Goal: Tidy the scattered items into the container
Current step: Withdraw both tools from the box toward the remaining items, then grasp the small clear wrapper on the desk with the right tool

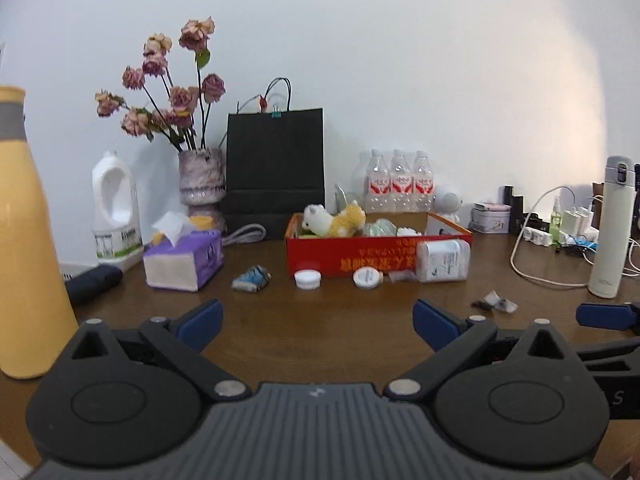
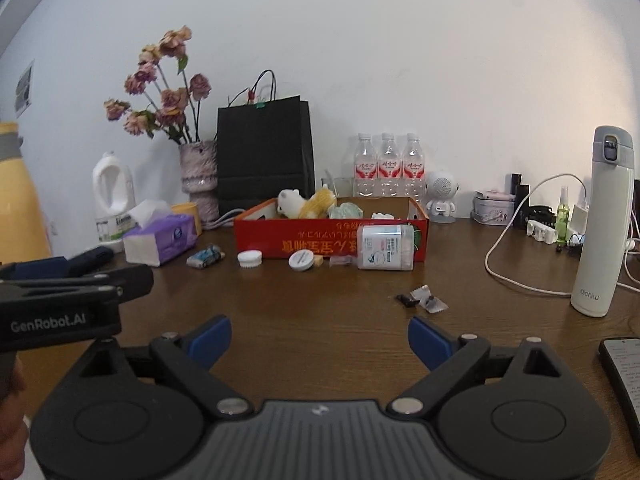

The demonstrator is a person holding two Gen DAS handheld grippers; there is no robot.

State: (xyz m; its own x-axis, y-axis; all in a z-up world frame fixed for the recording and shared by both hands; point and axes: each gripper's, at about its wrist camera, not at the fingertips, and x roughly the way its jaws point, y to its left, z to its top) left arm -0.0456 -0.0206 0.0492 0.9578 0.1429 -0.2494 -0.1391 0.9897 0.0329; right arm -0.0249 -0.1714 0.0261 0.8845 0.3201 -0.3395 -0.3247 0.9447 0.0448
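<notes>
Both tongs, left tongs (image 1: 316,320) and right tongs (image 2: 320,338), gape apart and empty, low over the bench (image 2: 320,300), the red box (image 2: 332,236) dead ahead with two white caps (image 2: 250,258), one blue packet (image 2: 205,257) nearer the left, one toppled bottle (image 2: 385,254) and two wrappers (image 2: 422,300) nearer the right.
</notes>
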